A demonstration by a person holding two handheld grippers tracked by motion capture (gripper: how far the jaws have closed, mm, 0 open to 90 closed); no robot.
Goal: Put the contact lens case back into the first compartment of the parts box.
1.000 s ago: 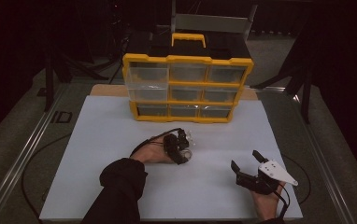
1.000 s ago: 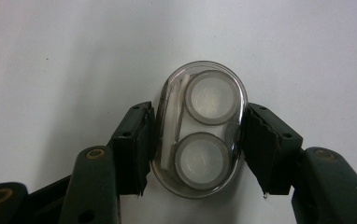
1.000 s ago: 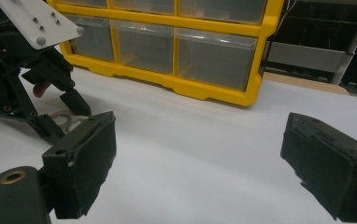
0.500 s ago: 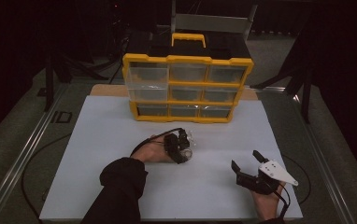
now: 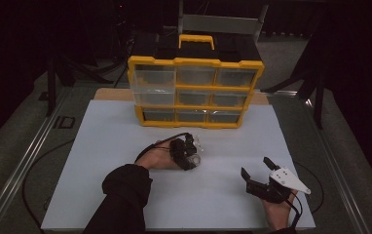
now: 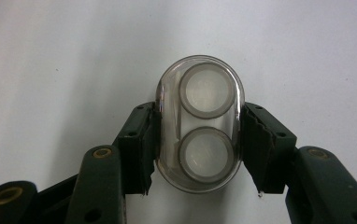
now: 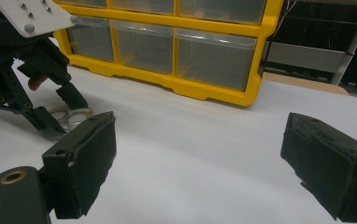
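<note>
A clear oval case (image 6: 199,123) with two round grey-rimmed discs inside lies on the white sheet. My left gripper (image 6: 197,140) is shut on it, with a black pad pressed against each long side. In the high view the left gripper (image 5: 188,150) points down at mid-table with the case (image 5: 197,145) under it. From the right gripper view, that gripper (image 7: 50,109) stands at the left over the case (image 7: 72,114). My right gripper (image 5: 256,166) rests low at the front right, open, with nothing between its fingers (image 7: 85,163).
A yellow drawer organiser (image 5: 196,90) with clear drawers and a yellow handle stands at the back of the white sheet (image 5: 106,141); it is also at the top of the right gripper view (image 7: 176,84). A black cable (image 5: 155,144) loops behind the left hand.
</note>
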